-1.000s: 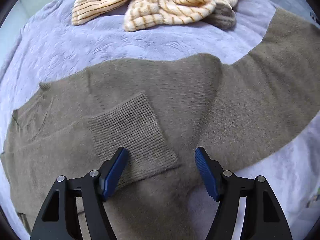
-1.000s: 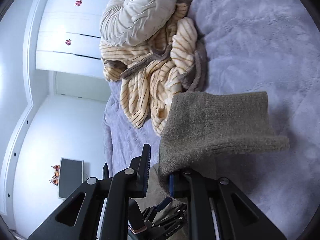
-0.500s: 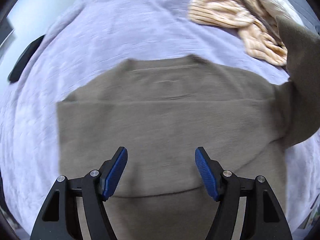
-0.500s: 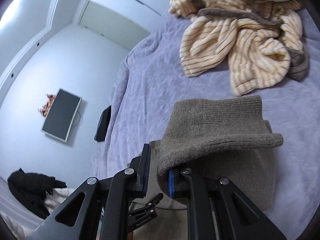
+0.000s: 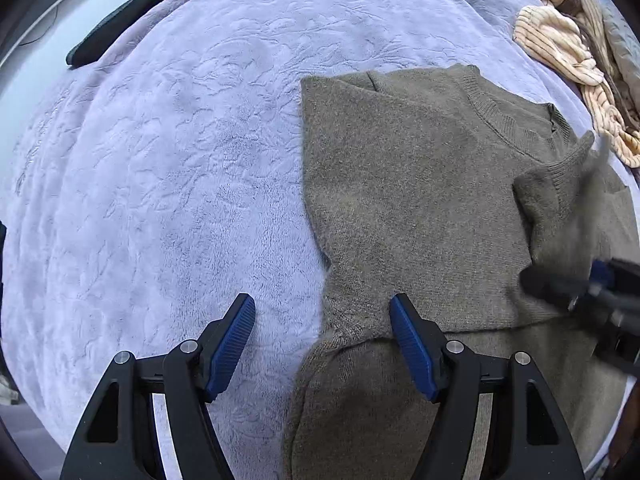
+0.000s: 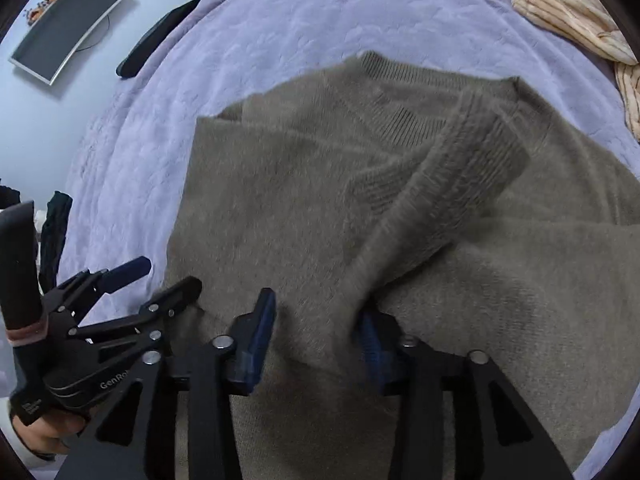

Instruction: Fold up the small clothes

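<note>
An olive-brown knit sweater (image 5: 420, 200) lies flat on the lavender bedspread (image 5: 180, 140), neckline at the far side. My left gripper (image 5: 320, 320) hangs open and empty over the sweater's left edge. The right gripper (image 5: 600, 292) shows as a blur at the right, where the ribbed sleeve cuff (image 5: 560, 184) is. In the right wrist view, the right gripper (image 6: 316, 336) is opening. The sleeve (image 6: 400, 248) still runs between its jaws, and the cuff (image 6: 472, 152) is draped across the sweater (image 6: 280, 184). The left gripper (image 6: 160, 276), held by a hand (image 6: 40, 432), is at the lower left.
A cream striped garment (image 5: 568, 52) is bunched at the far right of the bed (image 6: 568, 12). A black flat object (image 5: 116, 24) lies near the bed's far left edge (image 6: 156, 40). A screen (image 6: 68, 24) hangs on the wall beyond.
The right gripper has swung the sleeve over and down onto the sweater's body, and its jaws have parted. The left gripper has slid, still open, from the folded cuff to the sweater's edge.
</note>
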`<control>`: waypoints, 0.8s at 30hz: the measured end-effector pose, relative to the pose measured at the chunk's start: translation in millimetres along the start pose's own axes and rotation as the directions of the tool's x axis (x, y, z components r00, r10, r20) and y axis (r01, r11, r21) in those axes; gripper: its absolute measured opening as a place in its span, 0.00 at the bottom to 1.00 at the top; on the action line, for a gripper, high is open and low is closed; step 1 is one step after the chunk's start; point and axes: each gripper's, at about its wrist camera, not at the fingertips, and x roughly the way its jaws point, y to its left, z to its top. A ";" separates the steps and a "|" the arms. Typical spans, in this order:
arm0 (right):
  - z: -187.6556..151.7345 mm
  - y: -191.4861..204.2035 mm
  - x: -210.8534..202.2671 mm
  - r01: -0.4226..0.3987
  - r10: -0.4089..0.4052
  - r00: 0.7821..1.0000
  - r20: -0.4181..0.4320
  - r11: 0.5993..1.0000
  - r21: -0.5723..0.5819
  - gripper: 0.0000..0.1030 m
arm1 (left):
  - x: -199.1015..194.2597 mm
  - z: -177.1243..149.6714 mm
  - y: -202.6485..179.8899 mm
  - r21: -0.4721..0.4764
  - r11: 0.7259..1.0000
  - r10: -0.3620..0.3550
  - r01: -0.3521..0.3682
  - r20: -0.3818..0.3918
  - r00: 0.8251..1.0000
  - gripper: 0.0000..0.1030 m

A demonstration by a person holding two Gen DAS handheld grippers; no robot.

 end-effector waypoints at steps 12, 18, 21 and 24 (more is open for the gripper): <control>7.9 -64.3 -22.2 -0.202 0.145 0.976 0.162 0.878 0.433 0.21 | -9.5 -8.9 13.5 -0.017 0.998 -0.054 0.054 0.001 0.999 0.69; 27.5 -22.2 -34.6 -0.204 0.134 0.960 0.244 0.935 0.291 0.08 | -28.3 -15.3 35.0 -0.034 0.998 -0.045 0.046 0.041 0.998 0.69; 38.7 23.7 -22.6 -0.085 0.064 0.980 0.190 0.991 0.103 0.08 | -30.5 -14.9 43.1 -0.059 0.998 -0.028 0.030 0.044 0.999 0.69; 36.8 47.4 9.7 -0.011 0.013 0.994 0.106 1.000 -0.020 0.13 | -32.5 -20.4 56.5 -0.080 0.997 -0.004 0.007 0.035 0.999 0.69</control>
